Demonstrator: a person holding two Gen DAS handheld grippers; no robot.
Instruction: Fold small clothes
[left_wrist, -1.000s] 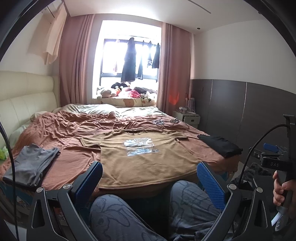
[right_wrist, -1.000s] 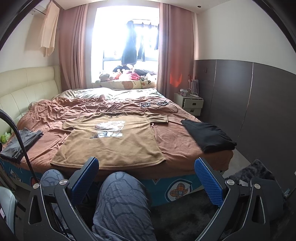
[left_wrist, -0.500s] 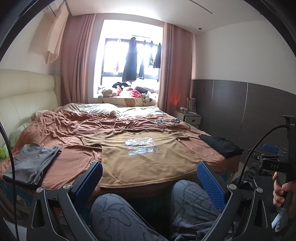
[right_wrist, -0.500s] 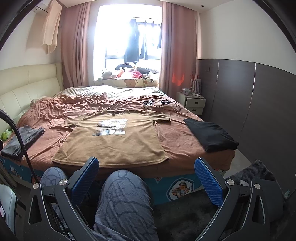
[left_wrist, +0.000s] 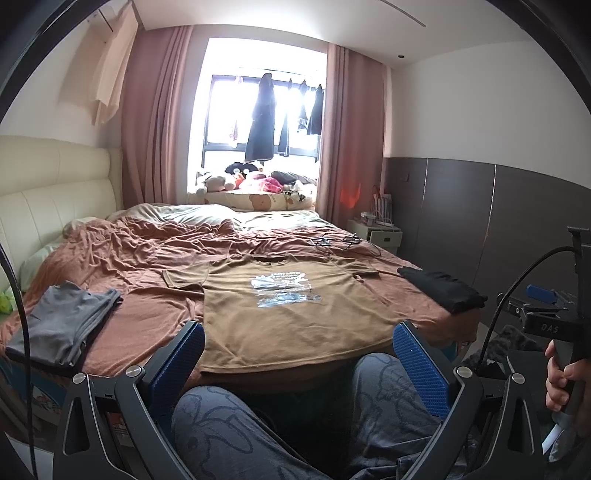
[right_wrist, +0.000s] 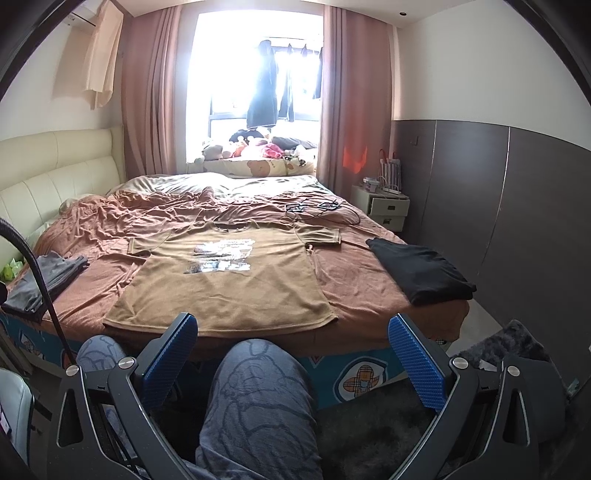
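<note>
Both views tilted down slightly since earlier frame; shirt (right_wrist: 225, 280) unmoved. Left gripper (left_wrist: 299, 354) and right gripper (right_wrist: 291, 350) spread wide, empty, held back over knees (right_wrist: 258, 387) — short of bed (right_wrist: 354, 295).

Step, likely: reach in, pinch one sleeve and same-side hem, fold inward; lift low to keep cloth from dragging.

Shirt — brown, silvery chest print, flat, face up, hem at near bed edge.
</note>
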